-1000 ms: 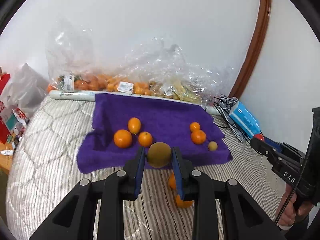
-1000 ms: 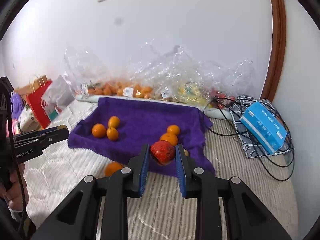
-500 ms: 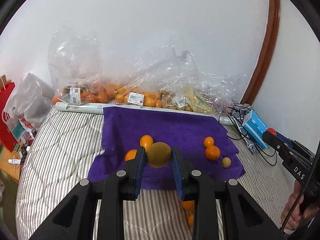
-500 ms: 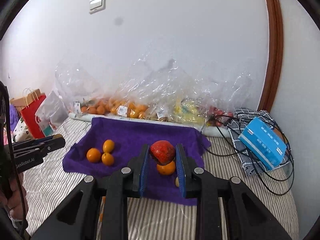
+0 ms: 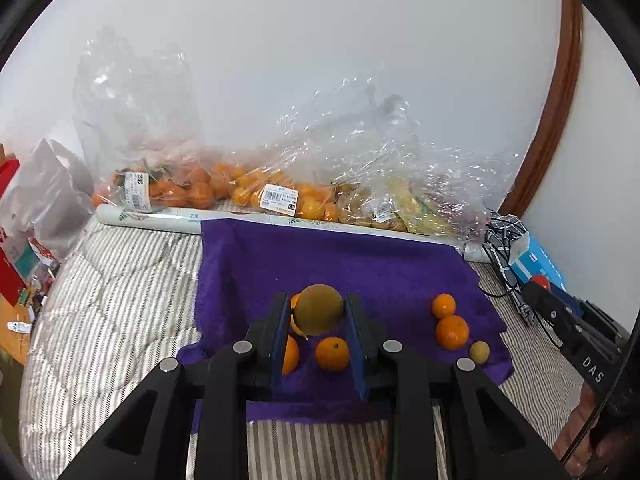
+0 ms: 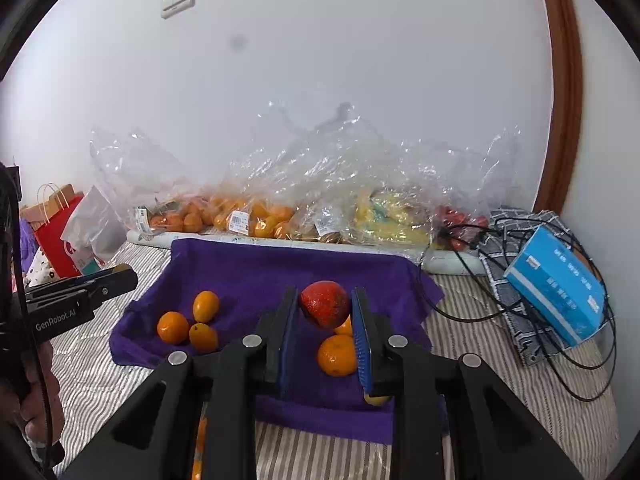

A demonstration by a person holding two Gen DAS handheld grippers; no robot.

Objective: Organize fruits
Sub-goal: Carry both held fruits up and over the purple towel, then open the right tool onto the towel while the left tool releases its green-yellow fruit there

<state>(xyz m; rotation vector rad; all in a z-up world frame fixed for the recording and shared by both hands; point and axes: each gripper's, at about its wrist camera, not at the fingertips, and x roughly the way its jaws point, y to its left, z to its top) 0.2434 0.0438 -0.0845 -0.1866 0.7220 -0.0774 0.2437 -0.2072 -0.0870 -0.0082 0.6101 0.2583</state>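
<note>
A purple towel (image 5: 360, 264) lies on a striped bed, also in the right wrist view (image 6: 260, 272). My left gripper (image 5: 318, 314) is shut on a round olive-brown fruit (image 5: 319, 309), held above the towel's front left, over an orange (image 5: 332, 354). Two oranges (image 5: 451, 331) and a small yellow fruit (image 5: 479, 352) lie at the towel's right. My right gripper (image 6: 325, 310) is shut on a red fruit (image 6: 325, 304), held above an orange (image 6: 337, 355). Three orange fruits (image 6: 188, 326) lie at the towel's left.
Clear plastic bags of oranges (image 5: 248, 196) and yellow fruit (image 6: 384, 216) line the wall behind the towel. A blue box (image 6: 556, 284) and black cables (image 6: 516, 304) lie to the right. Red and white bags (image 6: 60, 236) stand at the left. An orange lies below the towel's front edge (image 6: 200, 436).
Both grippers have risen and moved forward over the towel, each still holding its fruit. The towel's fruits now sit lower and closer in both views.
</note>
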